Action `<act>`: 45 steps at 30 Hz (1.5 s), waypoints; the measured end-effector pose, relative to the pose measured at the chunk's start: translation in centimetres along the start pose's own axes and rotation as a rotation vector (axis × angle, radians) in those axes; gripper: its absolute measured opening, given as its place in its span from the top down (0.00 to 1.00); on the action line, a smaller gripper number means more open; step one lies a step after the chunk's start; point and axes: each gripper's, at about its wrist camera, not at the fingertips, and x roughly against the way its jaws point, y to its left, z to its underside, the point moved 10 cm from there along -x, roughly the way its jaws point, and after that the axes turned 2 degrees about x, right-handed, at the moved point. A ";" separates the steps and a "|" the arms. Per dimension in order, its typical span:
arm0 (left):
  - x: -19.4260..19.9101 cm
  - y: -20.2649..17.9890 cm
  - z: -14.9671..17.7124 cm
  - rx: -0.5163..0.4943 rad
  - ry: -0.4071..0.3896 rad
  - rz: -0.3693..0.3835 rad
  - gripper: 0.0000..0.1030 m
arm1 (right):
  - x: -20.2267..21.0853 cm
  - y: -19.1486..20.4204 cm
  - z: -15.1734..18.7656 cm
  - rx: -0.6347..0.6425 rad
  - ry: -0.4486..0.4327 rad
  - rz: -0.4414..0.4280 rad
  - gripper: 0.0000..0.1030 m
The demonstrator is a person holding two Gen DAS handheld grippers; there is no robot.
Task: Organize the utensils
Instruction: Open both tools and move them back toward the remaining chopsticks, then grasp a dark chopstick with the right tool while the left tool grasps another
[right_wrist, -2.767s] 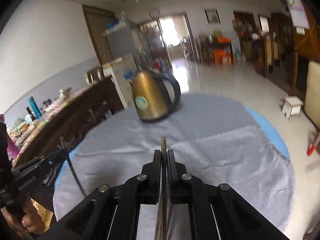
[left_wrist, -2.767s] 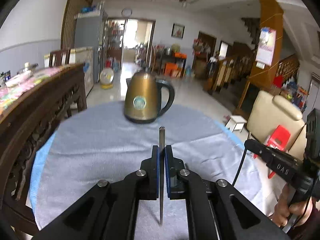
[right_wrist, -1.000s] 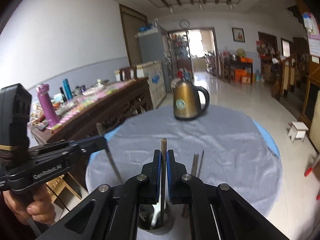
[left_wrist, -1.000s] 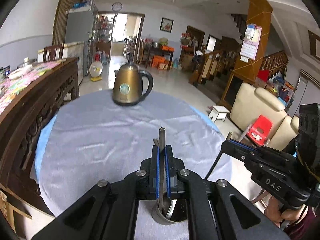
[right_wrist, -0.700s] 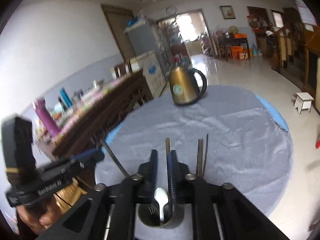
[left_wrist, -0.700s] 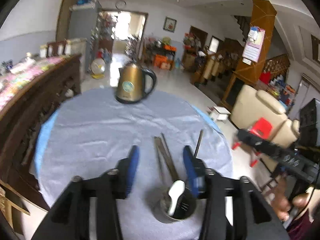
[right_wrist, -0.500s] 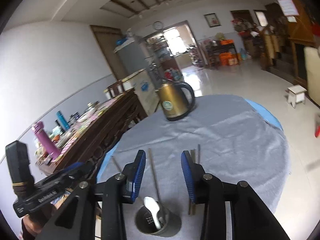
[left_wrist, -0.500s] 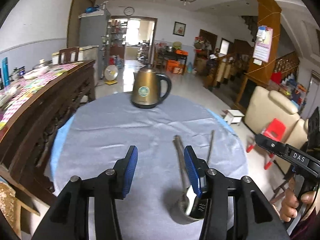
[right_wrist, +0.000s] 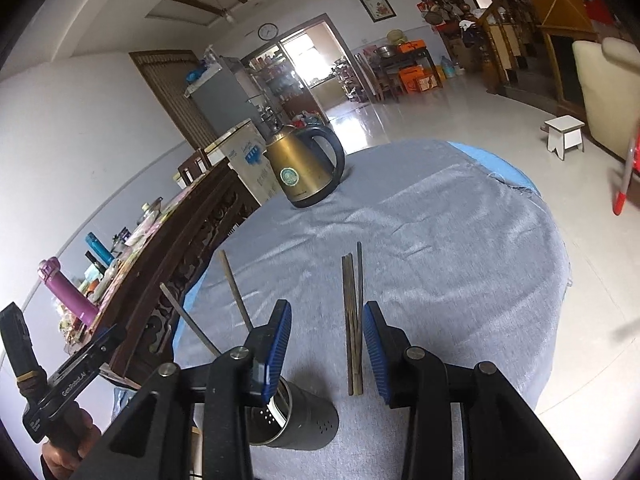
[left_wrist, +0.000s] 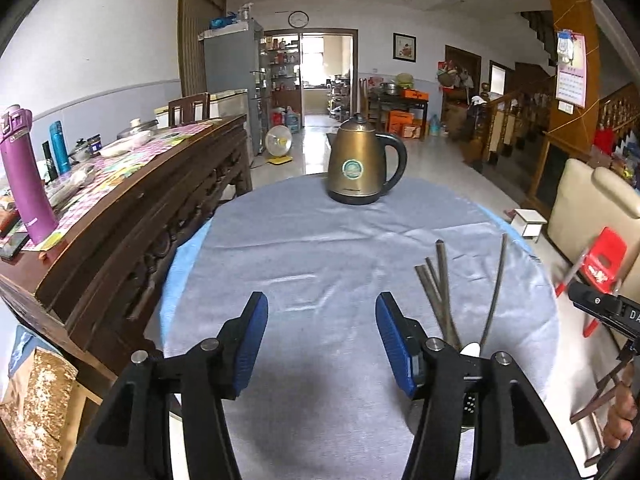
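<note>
Comparing this moment with a second ago, one change is found in both views: each gripper was clamped on an upright utensil handle above the holder, and both handles have since been let go. The left gripper [left_wrist: 321, 320] is seen with its jaws apart and widening, nothing between them but cloth. The right gripper [right_wrist: 326, 320] is also released; a bundle of chopsticks [right_wrist: 353, 320] is framed between its pads, but it lies flat on the cloth and is not pinched. The perforated metal holder [right_wrist: 304, 428] is stood at the near edge of the table, just below the right gripper's left finger, and two thin handles [right_wrist: 236, 292] are seen leaning out of it; from the left wrist a white spoon bowl [left_wrist: 472, 347] is glimpsed at its mouth. Two utensils are thus judged to be stowed, with the loose chopsticks probably left to be gathered. The round table is covered by a grey cloth [left_wrist: 320, 240] laid over a blue one, lightly creased, and a brass-coloured kettle [left_wrist: 360, 168] is set at its far side, well apart from the holder. A carved dark sideboard [left_wrist: 140, 208] crowded with bottles is ranged along the left, and a tiled floor, an open doorway, a staircase and a cream sofa are seen beyond.
</note>
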 end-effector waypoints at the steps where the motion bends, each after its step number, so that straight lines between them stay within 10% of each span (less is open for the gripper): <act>1: -0.1 0.1 0.0 -0.003 -0.001 -0.006 0.44 | -0.1 0.1 0.2 0.003 0.002 0.000 0.61; 19: -8.2 0.6 3.1 0.009 0.166 0.038 0.40 | -5.6 -2.2 2.1 -0.020 0.125 0.011 0.61; 30: -17.2 0.5 4.9 0.038 0.322 0.096 0.40 | -18.4 -5.0 -0.6 -0.009 0.304 -0.019 0.61; 45: -24.5 -5.1 3.9 -0.041 0.383 0.259 0.40 | -32.9 -5.6 -3.6 0.092 0.453 0.196 0.75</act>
